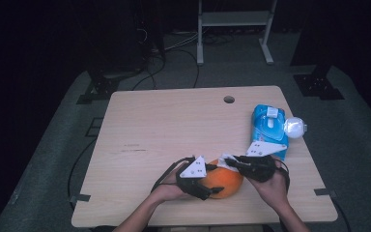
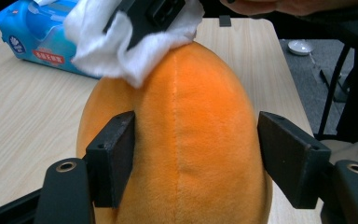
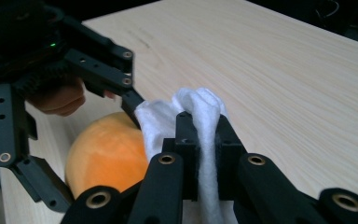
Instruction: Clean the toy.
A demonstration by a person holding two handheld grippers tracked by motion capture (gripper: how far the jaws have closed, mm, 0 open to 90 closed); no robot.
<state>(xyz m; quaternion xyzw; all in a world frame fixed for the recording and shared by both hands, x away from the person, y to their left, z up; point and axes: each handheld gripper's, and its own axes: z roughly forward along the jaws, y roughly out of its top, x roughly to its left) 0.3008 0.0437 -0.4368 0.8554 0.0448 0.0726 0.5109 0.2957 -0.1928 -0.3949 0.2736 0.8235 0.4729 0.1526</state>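
On the pale wooden table [image 1: 149,125], the left gripper [image 2: 196,163] clamps the round orange plush toy [image 2: 186,140] near the front edge; the right gripper [image 3: 207,140] pinches a white wipe [image 3: 200,112] against its top

- A blue pack of wet wipes [image 1: 269,126] lies near the right edge of the light wooden table [image 1: 164,130].
- A small white ball [image 1: 294,127] sits just beside the pack.
- The table has a round hole [image 1: 229,99] near its far edge.
- A white metal frame [image 1: 235,21] stands on the grey floor [image 1: 53,159] behind the table.
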